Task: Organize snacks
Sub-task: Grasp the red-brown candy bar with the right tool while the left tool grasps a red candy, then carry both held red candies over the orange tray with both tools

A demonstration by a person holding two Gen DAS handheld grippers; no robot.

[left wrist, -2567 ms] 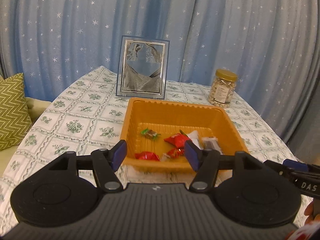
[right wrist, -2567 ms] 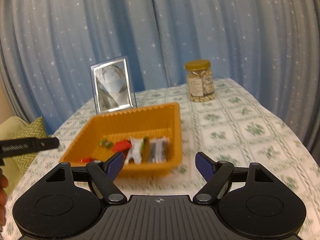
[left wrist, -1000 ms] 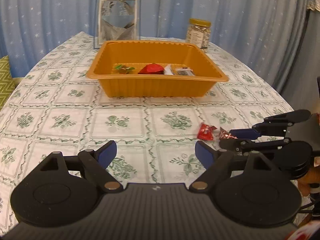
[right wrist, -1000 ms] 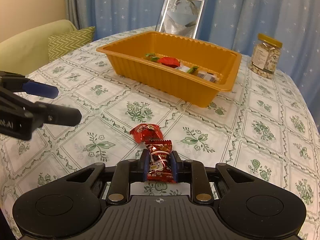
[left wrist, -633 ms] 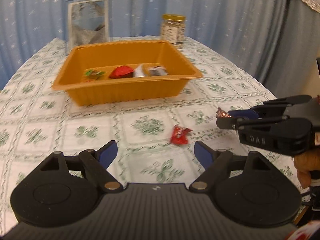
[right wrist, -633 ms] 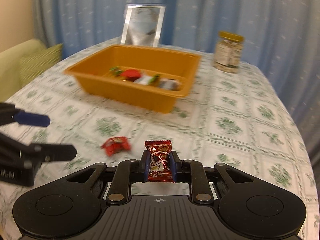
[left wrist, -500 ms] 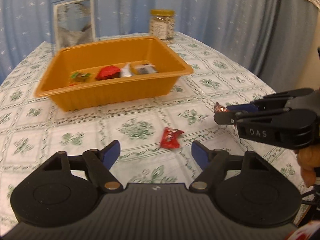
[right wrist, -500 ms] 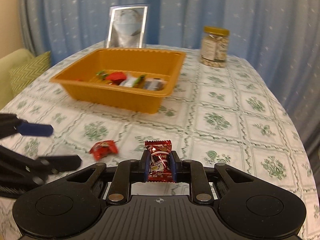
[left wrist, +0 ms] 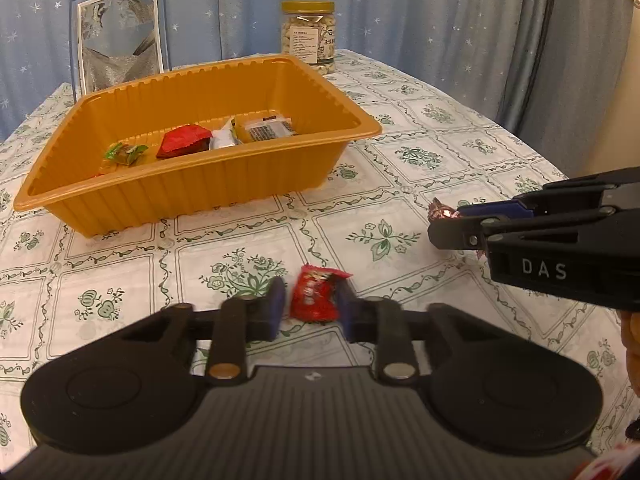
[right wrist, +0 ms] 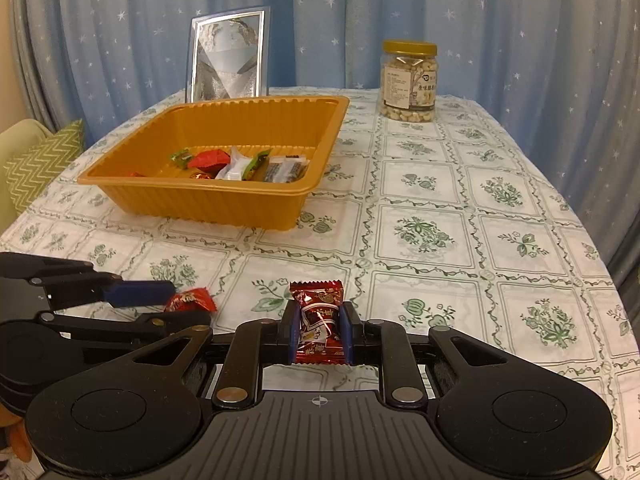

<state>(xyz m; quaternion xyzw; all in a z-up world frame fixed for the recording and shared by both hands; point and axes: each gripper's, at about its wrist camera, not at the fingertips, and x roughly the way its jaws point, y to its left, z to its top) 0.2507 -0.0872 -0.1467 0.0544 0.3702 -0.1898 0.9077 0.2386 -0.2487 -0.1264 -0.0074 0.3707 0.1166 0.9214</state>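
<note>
Now, from the left wrist camera: the left gripper [left wrist: 311, 312] has its fingers either side of a red candy [left wrist: 314, 297] on the tablecloth near the table's front edge, fingers blurred, narrowed round the wrapper, though I cannot tell whether they grip it yet. Off to the right, the right gripper [left wrist: 442, 222] hovers above the table with a foil wrapper end poking out of its tip. Beyond both sits the orange tray [left wrist: 120, 196], toward the far left of the table, several wrapped snacks already inside.

Over to the right wrist camera: the right gripper [right wrist: 319, 334] is clamped on a dark red candy [right wrist: 318, 322], held upright and clear of the cloth. The left gripper [right wrist: 160, 306] shows at the left edge, straddling that other red candy [right wrist: 188, 300]. The tray [right wrist: 224, 204] waits ahead, a nut jar [right wrist: 409, 80] at the far edge.

So the step looks like a double pickup. Next, I'd judge, the left fingers must pinch firmly, then both candies travel over the tray's near rim and drop.
</note>
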